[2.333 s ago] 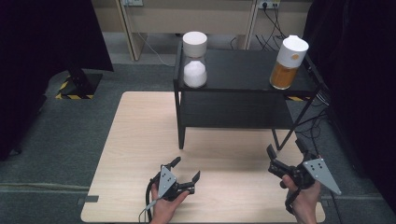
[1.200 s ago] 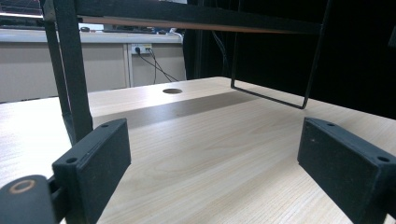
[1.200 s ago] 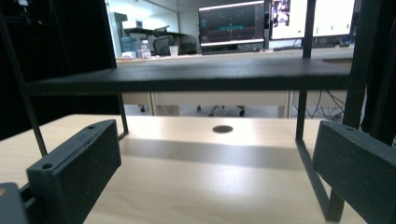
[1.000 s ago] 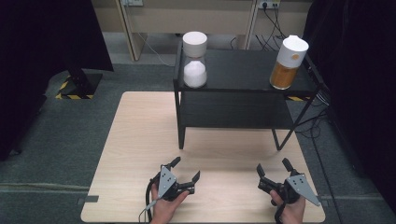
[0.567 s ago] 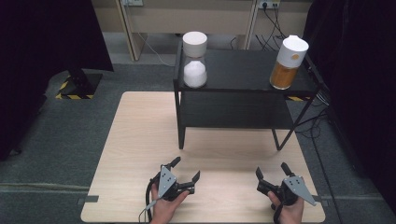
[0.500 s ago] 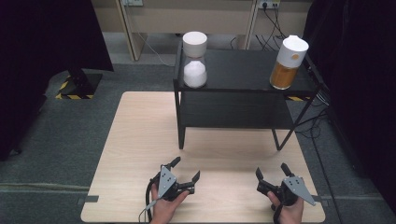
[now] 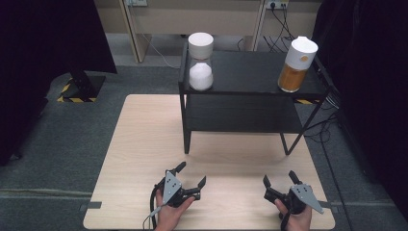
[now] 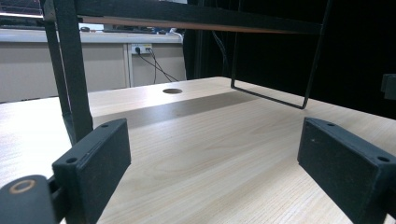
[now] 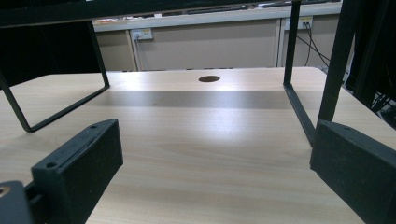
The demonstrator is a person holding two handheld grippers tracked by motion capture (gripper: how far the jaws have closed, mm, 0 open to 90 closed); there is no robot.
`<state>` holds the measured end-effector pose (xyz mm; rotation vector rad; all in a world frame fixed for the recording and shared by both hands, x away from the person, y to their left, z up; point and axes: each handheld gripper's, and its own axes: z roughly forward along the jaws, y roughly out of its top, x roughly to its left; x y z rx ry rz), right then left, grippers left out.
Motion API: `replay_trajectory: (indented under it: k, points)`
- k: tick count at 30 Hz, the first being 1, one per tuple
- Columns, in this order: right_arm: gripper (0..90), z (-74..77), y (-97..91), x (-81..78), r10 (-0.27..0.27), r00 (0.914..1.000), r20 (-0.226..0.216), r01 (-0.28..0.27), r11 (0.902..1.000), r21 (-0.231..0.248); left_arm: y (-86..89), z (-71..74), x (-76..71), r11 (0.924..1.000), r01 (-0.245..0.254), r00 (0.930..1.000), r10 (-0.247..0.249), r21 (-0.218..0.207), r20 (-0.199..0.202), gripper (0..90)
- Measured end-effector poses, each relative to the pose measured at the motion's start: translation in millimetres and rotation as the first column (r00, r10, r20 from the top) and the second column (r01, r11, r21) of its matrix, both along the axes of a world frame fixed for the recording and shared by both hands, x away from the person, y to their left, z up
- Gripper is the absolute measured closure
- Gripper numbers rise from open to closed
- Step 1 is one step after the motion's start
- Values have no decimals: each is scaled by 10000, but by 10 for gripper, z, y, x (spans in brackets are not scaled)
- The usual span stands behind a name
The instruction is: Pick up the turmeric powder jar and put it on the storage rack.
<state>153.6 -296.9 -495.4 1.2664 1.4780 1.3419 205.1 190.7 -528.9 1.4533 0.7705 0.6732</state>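
In the high view, the left gripper (image 7: 189, 175) rests low over the near edge of the light wooden desk (image 7: 144, 144), jaws spread wide with nothing between them; the right gripper (image 7: 279, 179) sits near the same edge, well apart from it, jaws likewise spread and empty. Beyond them stands a black shelf (image 7: 250, 72) carrying a white-filled jar (image 7: 200, 67) and an orange-filled jar (image 7: 298, 64). In the left gripper view, both jaws stand wide apart just over bare desk, facing the shelf's legs. In the right gripper view, the jaws gape equally wide over the desk, holding nothing.
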Motion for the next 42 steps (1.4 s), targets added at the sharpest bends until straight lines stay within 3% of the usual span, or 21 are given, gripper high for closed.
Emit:
replay_trajectory:
  k: [42]
  points:
    - [29,-64,6,-12,77,10000,10,-77,9998,-169,0,-5,-5,10000,-2,10000,2,9,43,89]
